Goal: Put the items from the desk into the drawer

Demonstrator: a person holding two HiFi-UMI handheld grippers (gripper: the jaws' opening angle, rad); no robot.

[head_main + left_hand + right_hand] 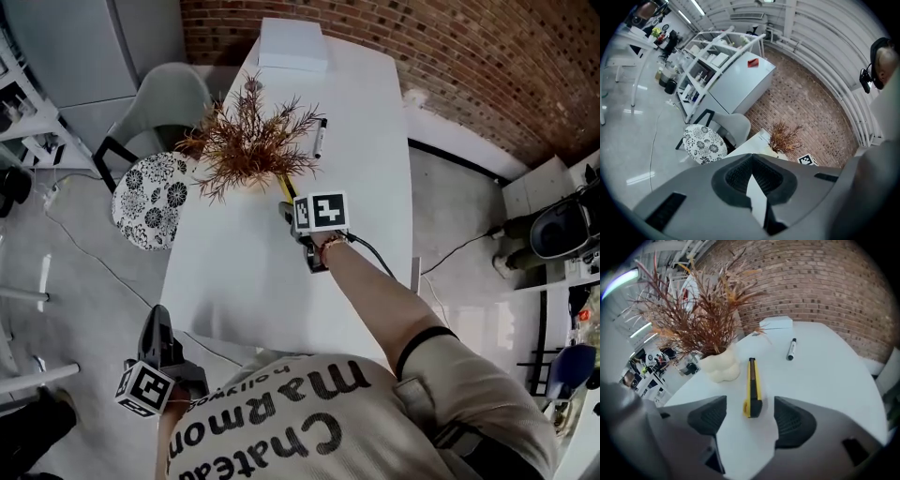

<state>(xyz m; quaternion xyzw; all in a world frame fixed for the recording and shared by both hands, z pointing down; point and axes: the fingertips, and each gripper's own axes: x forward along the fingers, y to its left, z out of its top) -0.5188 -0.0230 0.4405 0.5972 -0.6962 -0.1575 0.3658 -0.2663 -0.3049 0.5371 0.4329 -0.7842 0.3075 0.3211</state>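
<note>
- as far as these views show, the task has hardly begun: the white desk (253, 272) carries every item i can see. no drawer appears in any view, so i cannot tell whether it is open or holds anything.
- at the desk's far end lies a flat white box (292, 47), well apart from both tools and probably the bulkiest thing left to move.
- nearer the middle stands a dried plant (248, 141) in a lumpy cream vase (719, 367); whether it is meant for the drawer is doubtful.
- the right gripper (291, 214) reaches over the desk beside the plant, tilted down at the top, its jaws standing apart and the pads pressing on nothing.
- the left gripper (157, 323) hangs off the desk's near left corner, jaws pressed together with nothing between them, far from every item.
- a yellow and black utility knife (752, 385) lies flat just beside the vase, running lengthwise away from the right gripper. its near black end sits in the gap between the parted jaws, with bare desk on either side. it looks like the first piece to be taken, and the jaws would have to close across its narrow body.
- a marker pen (791, 348) lies beyond the knife and short of the box, apart from both grippers.
</note>
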